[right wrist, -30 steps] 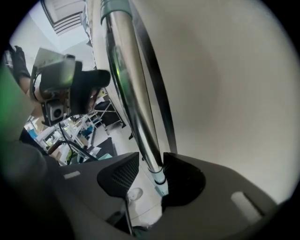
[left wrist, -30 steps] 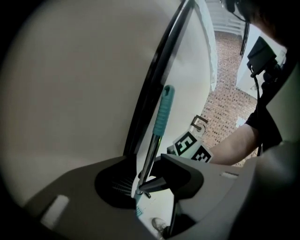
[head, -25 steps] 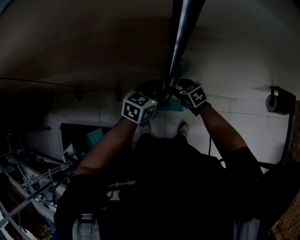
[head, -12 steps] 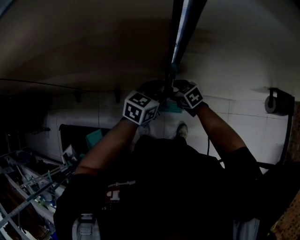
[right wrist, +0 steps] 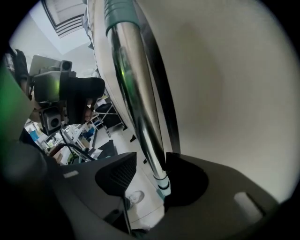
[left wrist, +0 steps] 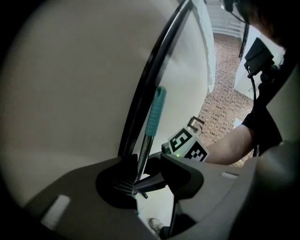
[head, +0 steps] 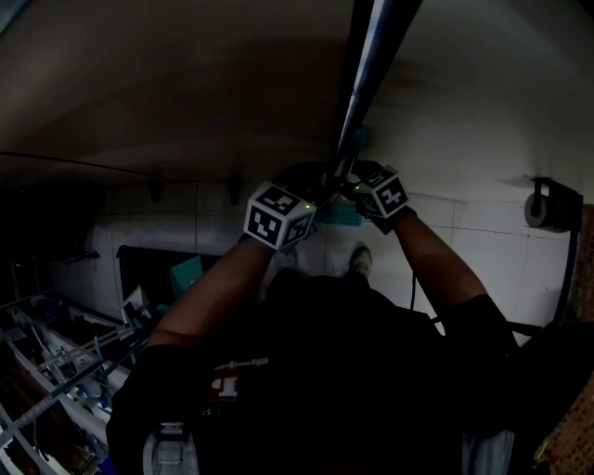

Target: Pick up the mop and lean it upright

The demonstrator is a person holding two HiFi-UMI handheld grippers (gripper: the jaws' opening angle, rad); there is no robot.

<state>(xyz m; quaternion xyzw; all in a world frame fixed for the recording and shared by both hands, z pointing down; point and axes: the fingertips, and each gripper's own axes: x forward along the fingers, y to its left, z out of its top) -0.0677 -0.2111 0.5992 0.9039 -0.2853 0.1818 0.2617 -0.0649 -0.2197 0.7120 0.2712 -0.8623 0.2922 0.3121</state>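
Note:
The mop handle (head: 364,83), a shiny metal pole, rises steeply along the pale wall; the mop head is out of sight. The handle's teal grip (left wrist: 155,112) shows in the left gripper view, and again at the top of the right gripper view (right wrist: 119,11). My left gripper (left wrist: 137,183) is shut on the metal pole (left wrist: 144,154) just below the grip. The pole (right wrist: 136,103) also passes between the jaws of my right gripper (right wrist: 147,176), resting by the right pad with a gap at the left pad. These jaws have just been opening. Both grippers (head: 325,181) (head: 353,183) sit close together at the pole.
A paper roll on a holder (head: 543,204) hangs on the tiled wall at right. A metal rack with clutter (head: 56,371) fills the lower left. The person's shoe (head: 362,257) stands on the white floor below the grippers. Brown patterned floor (left wrist: 225,98) lies further off.
Both grippers have stayed at the pole. The picture has shifted only slightly, and the pole leans the same way.

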